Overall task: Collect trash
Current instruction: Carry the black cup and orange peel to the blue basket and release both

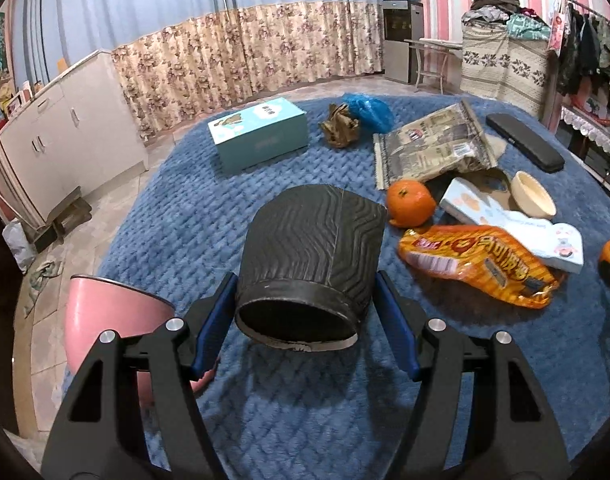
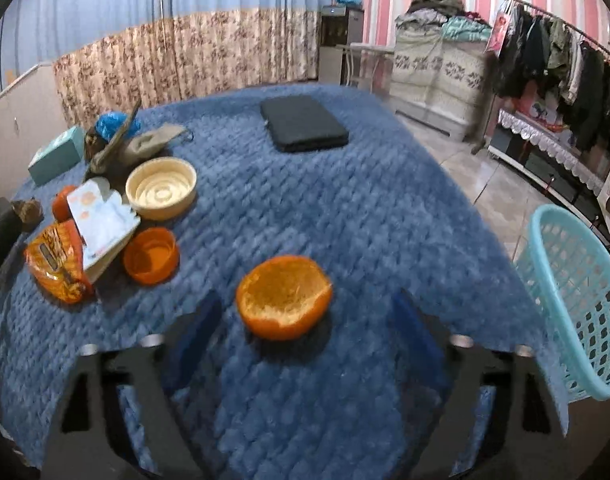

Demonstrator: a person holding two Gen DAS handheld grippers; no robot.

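My left gripper (image 1: 305, 285) is shut on a black ribbed paper cup (image 1: 311, 248). The cup is tipped with its mouth toward the camera, a blue pad against each side, just above the blue quilted tablecloth (image 1: 289, 400). In the right wrist view an empty orange peel half (image 2: 284, 298) lies hollow side up on the cloth. My right gripper (image 2: 308, 300) is open, its blue fingers on either side of the peel and apart from it. More litter lies to the right of the cup: an orange snack wrapper (image 1: 481, 268), a grey snack bag (image 1: 433, 148), crumpled brown paper (image 1: 341, 126) and a blue plastic bag (image 1: 369, 110).
A pink bin (image 1: 113, 312) stands off the table's left edge; a light blue mesh basket (image 2: 577, 300) stands off the right edge. Also on the table are a whole orange (image 1: 411, 204), a cream bowl (image 2: 161, 188), a white carton (image 1: 513, 224), an orange lid (image 2: 151, 256), a teal box (image 1: 261, 134) and a black case (image 2: 303, 122).
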